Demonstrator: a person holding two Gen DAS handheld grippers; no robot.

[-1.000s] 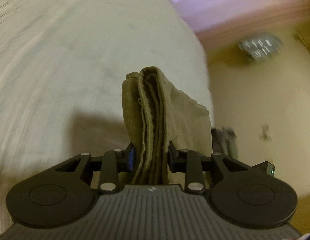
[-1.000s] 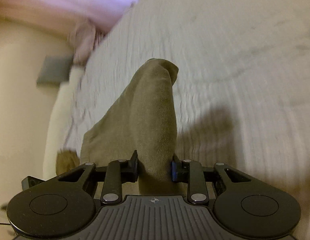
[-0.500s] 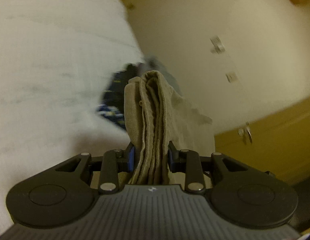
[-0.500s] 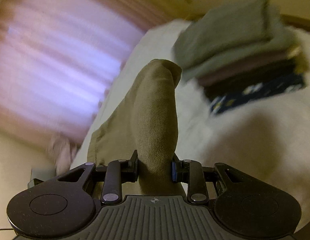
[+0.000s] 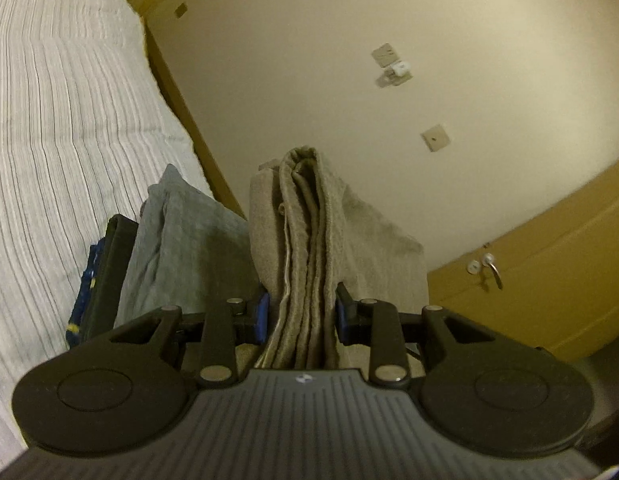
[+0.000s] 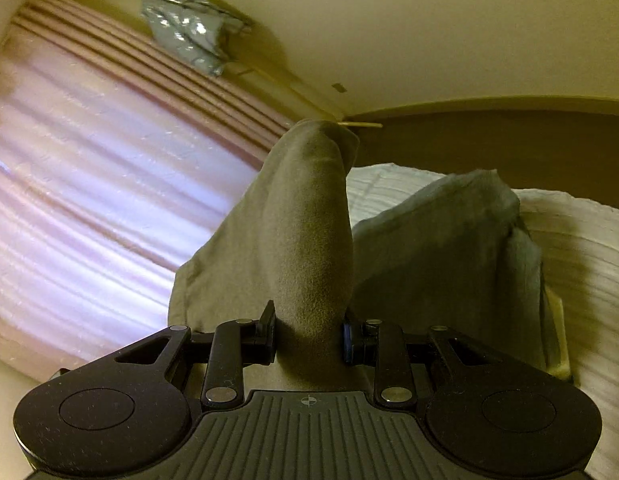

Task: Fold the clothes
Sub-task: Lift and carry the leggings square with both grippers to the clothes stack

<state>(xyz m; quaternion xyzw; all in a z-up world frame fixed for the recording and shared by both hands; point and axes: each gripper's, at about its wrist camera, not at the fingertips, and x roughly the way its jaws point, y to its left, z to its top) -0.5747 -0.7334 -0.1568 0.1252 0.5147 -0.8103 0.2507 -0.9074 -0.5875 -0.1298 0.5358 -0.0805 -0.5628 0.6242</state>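
Folded khaki cloth (image 5: pixel 305 240) stood clamped in both tools, held up off the bed. In the left wrist view the left tool (image 5: pixel 302 312) had its two fingers closed tight on the cloth's layered edges, several thicknesses showing side by side between the blue-faced pads (image 5: pixel 263 312). The cloth rose straight up from the jaws, and one layer sagged off to the right. In the right wrist view the right tool (image 6: pixel 309 338) was likewise pinched shut on the cloth (image 6: pixel 309 240), gripping a smooth rounded fold, with a loose flap hanging down to the left.

Just left of the held cloth in the left view lay a stack of folded clothes (image 5: pixel 181 248) on the bed (image 5: pixel 61 120). A grey-green piece lay on top, a dark piece under it, and a blue patterned piece showed at the left edge. The bed's cover was pale with fine stripes. In the right view the same grey-green pile (image 6: pixel 449 248) sat just right of the held cloth, on the white cover (image 6: pixel 581 264).

Beyond the bed, the left view showed a cream wall (image 5: pixel 429 60) with small plates on it and a yellow door with a handle (image 5: pixel 491 268) at the right. The right view showed pink curtains (image 6: pixel 89 184) at the left, somewhat blurred.
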